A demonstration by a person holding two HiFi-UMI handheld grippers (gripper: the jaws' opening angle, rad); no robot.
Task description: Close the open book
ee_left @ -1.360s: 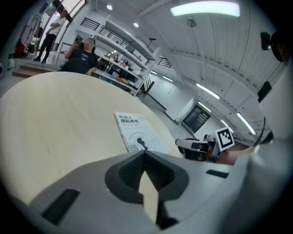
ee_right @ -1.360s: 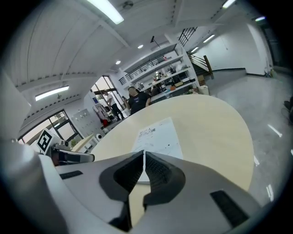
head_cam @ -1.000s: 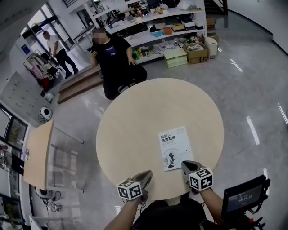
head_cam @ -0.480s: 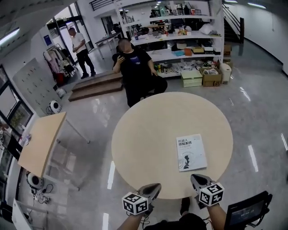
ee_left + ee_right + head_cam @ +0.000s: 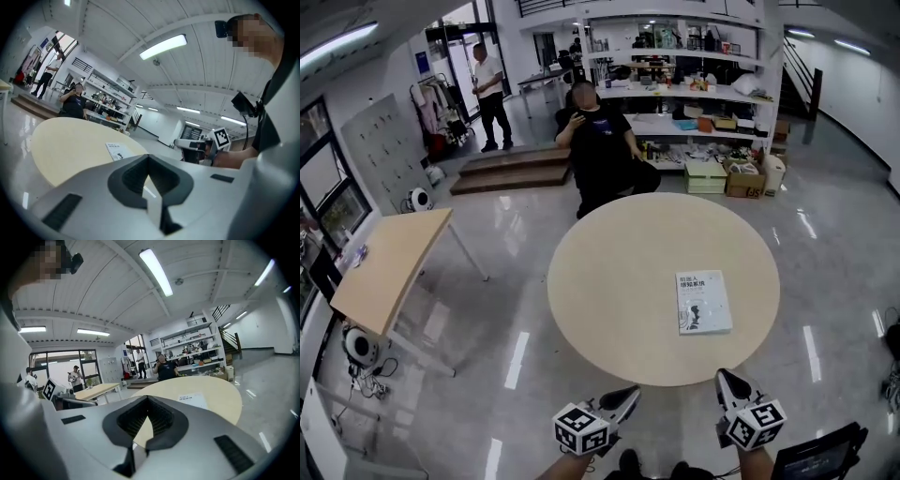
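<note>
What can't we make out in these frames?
White paperback book on the round beige table: cover print too small, every view.
Left gripper and right gripper: everything behind their marker cubes cut off by the head view's bottom edge.
Items on the white shelves: too small, head view.

The book (image 5: 704,302) lies flat on the round table (image 5: 619,281), right of its middle. Both grippers hang off the table, past its near edge. The left gripper (image 5: 628,396) is at the near left and the right gripper (image 5: 727,380) at the near right, with the book beyond them, closer to the right one. A seated person (image 5: 602,150) is just behind the table's far edge, with low steps (image 5: 511,173) to the left. Shelves (image 5: 694,89) run along the far side, and boxes (image 5: 727,178) sit on the floor before them. A second table (image 5: 389,267) stands well apart on the left. A standing person (image 5: 492,89) is at the far left.
</note>
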